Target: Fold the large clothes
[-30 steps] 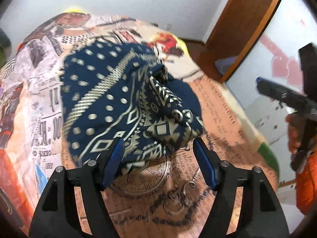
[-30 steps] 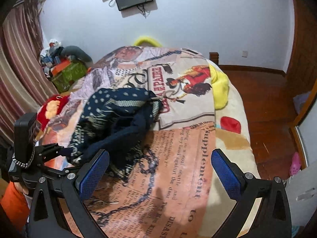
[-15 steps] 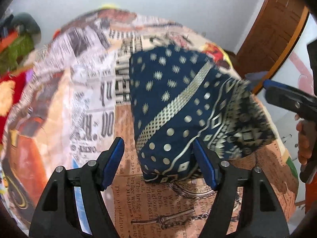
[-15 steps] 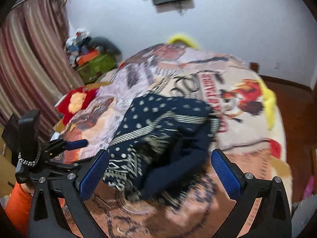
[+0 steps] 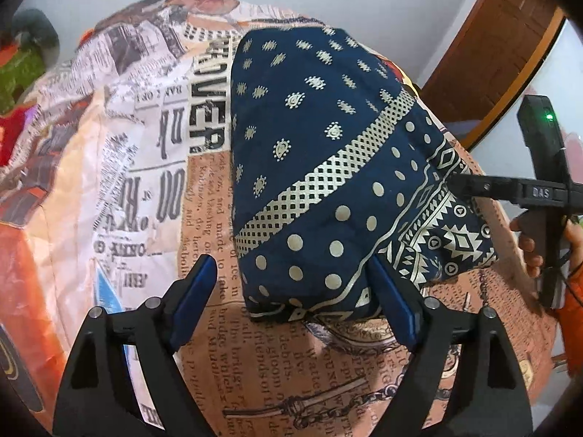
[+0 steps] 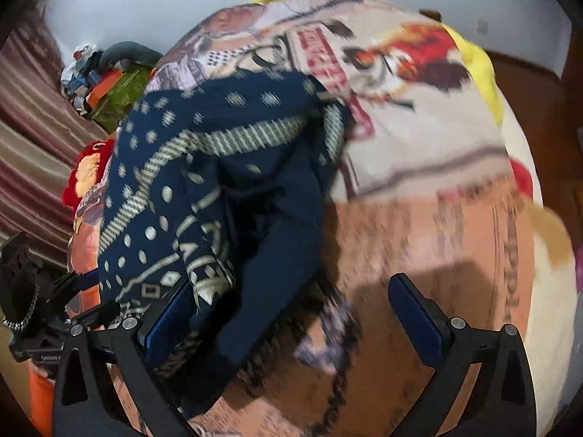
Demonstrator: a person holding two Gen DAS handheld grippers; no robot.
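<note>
Two pairs of tongs lean steeply down over a bed (image 5: 153,167) spread with a newspaper-print cover, and the one garment (image 5: 328,167) on it serves as the landmark: a dark blue cloth with cream dots and a checkered band, lying in a folded bundle in the middle of the bed.

Seen from the left wrist, the left tongs (image 5: 295,298) sit at the near corner of the garment. Their jaws are opening; the blue pad on the right stands against the garment's near edge and part of the corner lies between the two pads, but the left pad is clear of the cloth with bare cover showing beside it, so nothing is gripped.

To the right of the garment in that view, the right tongs (image 5: 473,187) reach in from the side at its patterned border, carried by a hand (image 5: 535,247) wrapped round the handle below an orange sleeve (image 5: 574,291).

From the right wrist, blurred by motion, the right tongs (image 6: 288,313) stand wide, one pad under the garment's (image 6: 204,182) near hanging fold, the other out over the bare cover (image 6: 437,225). Whether that pad touches cloth cannot be told. At the garment's far left edge the left tongs (image 6: 78,291) show as a black frame.
</note>
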